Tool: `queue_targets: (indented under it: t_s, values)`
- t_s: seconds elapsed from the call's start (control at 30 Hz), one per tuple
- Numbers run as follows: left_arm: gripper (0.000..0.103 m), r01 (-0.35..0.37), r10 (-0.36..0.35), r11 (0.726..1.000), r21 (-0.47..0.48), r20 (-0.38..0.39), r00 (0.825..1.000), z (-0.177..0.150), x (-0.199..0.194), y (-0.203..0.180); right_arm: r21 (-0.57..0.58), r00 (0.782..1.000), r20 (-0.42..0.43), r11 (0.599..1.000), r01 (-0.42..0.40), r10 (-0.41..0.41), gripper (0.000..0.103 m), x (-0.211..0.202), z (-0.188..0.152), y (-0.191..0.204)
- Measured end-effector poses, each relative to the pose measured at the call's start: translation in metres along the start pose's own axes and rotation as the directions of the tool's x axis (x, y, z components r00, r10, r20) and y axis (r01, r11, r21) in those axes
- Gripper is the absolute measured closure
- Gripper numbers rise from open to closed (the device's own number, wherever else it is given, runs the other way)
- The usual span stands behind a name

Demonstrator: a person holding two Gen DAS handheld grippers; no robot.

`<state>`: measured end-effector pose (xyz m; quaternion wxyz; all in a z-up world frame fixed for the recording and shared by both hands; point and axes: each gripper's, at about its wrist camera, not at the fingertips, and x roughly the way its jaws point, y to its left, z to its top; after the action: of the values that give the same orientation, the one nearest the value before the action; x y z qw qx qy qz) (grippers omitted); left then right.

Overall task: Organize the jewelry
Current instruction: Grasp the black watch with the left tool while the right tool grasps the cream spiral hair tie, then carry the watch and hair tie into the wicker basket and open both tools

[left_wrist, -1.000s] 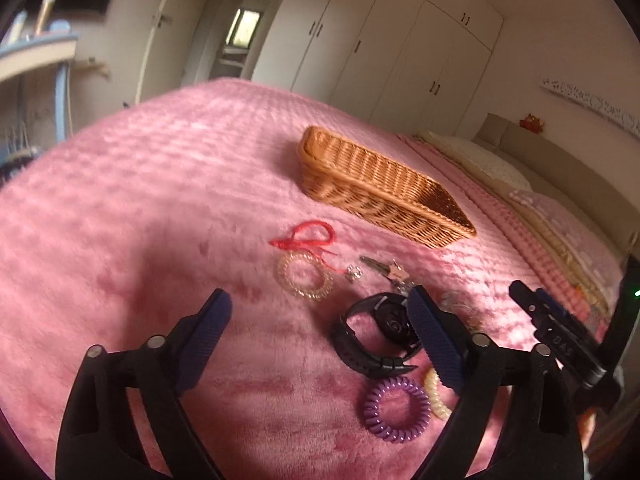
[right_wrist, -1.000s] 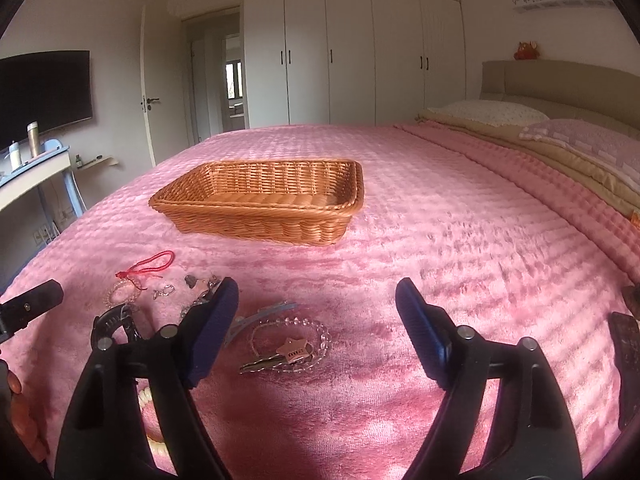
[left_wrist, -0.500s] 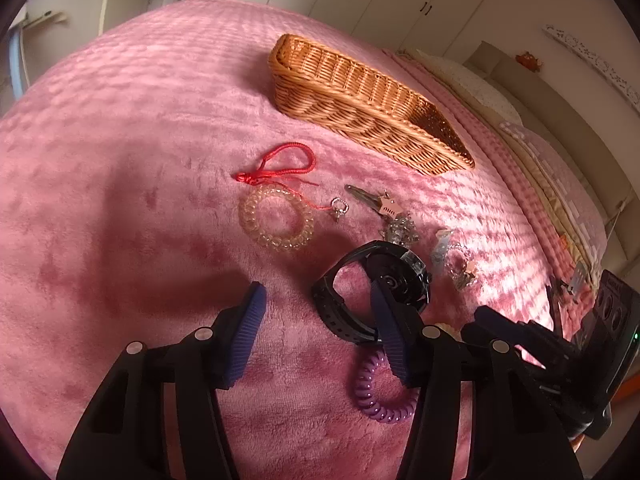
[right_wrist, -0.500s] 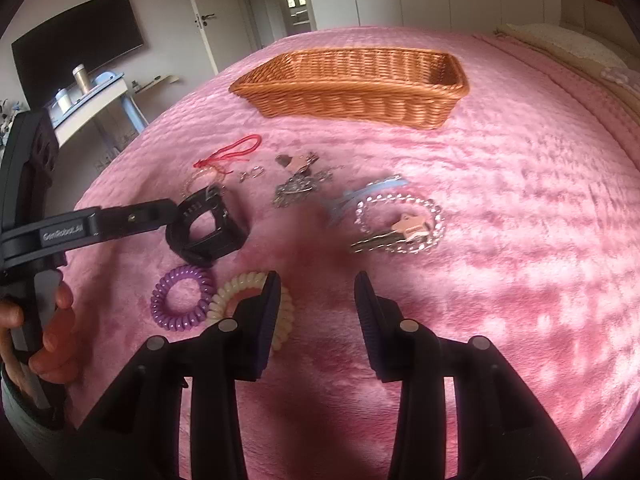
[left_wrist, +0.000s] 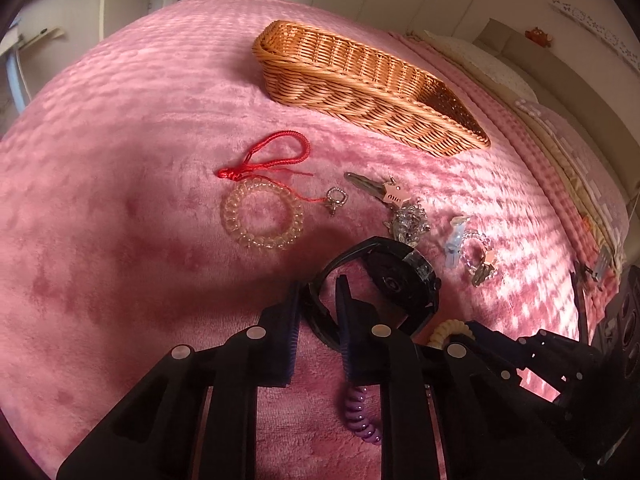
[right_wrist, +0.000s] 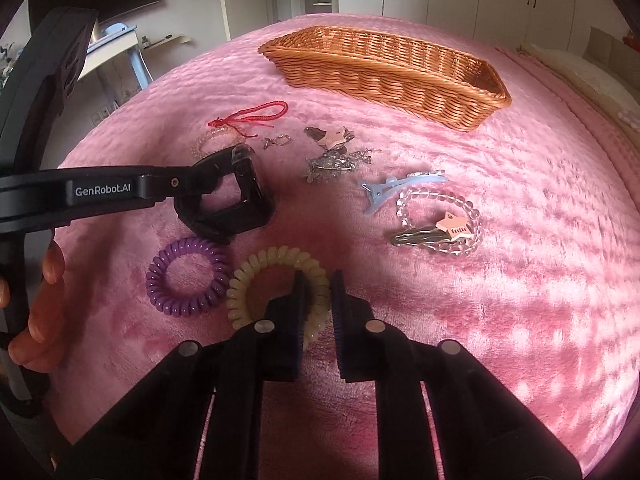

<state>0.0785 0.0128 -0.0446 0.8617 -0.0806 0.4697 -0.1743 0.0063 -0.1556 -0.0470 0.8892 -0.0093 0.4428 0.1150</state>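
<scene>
Both tongs have just been closing: left gripper (left_wrist: 318, 300) clamps the strap of the black watch (left_wrist: 384, 280); right gripper (right_wrist: 318, 292) pinches the cream coil hair tie (right_wrist: 276, 268). Each item lies on the pink bedspread (right_wrist: 500, 300), wicker basket (right_wrist: 392, 68) well beyond.

"GenRobot.AI" on left gripper (right_wrist: 224, 184) arm
</scene>
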Motion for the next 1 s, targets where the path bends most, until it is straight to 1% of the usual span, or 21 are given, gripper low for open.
queue_targets:
  t_s: [0.1, 0.2, 0.33, 0.43, 0.5, 0.57, 0.67, 0.77, 0.87, 1.0]
  values:
    - [0.091, 0.021, -0.021, 1.0, -0.011, 0.032, 0.999, 0.0, -0.006, 0.001, 0.023, 0.999, 0.032, 1.0, -0.014, 0.013, 0.093, -0.01, 0.002, -0.006]
    - [0.091, 0.0, -0.001, 1.0, 0.007, 0.072, 0.997, 0.0, -0.016, -0.005, 0.041, 0.997, 0.079, 0.999, -0.021, 0.017, 0.093, -0.025, 0.009, -0.013]
    - [0.091, 0.022, -0.024, 1.0, 0.02, 0.146, 0.989, 0.013, -0.038, -0.014, 0.055, 0.988, 0.155, 0.998, -0.009, 0.0, 0.093, -0.047, 0.03, -0.023]
    - [0.091, 0.026, -0.035, 0.999, 0.045, 0.209, 0.977, 0.038, -0.054, -0.025, 0.058, 0.978, 0.205, 0.998, 0.014, -0.026, 0.093, -0.055, 0.061, -0.035]
    - [0.091, 0.025, -0.04, 0.998, 0.065, 0.241, 0.97, 0.062, -0.058, -0.034, 0.061, 0.971, 0.232, 0.998, 0.034, -0.048, 0.093, -0.054, 0.088, -0.046]
    - [0.091, 0.02, -0.042, 0.996, 0.082, 0.268, 0.963, 0.09, -0.056, -0.043, 0.074, 0.968, 0.242, 0.996, 0.057, -0.073, 0.093, -0.046, 0.119, -0.059]
    - [0.091, 0.019, -0.047, 0.995, 0.097, 0.286, 0.957, 0.129, -0.04, -0.053, 0.118, 0.975, 0.211, 0.992, 0.04, -0.064, 0.093, -0.018, 0.162, -0.087]
    - [0.091, 0.004, -0.031, 0.995, 0.097, 0.276, 0.961, 0.163, -0.011, -0.057, 0.149, 0.987, 0.145, 0.988, 0.051, -0.073, 0.093, 0.021, 0.195, -0.108]
    - [0.091, -0.02, 0.001, 0.997, 0.077, 0.242, 0.97, 0.191, 0.027, -0.053, 0.199, 0.997, 0.053, 0.979, 0.039, -0.051, 0.093, 0.062, 0.213, -0.127]
    - [0.091, -0.064, 0.054, 0.997, 0.049, 0.18, 0.982, 0.209, 0.071, -0.045, 0.198, 0.998, -0.021, 0.978, 0.07, -0.067, 0.093, 0.097, 0.222, -0.134]
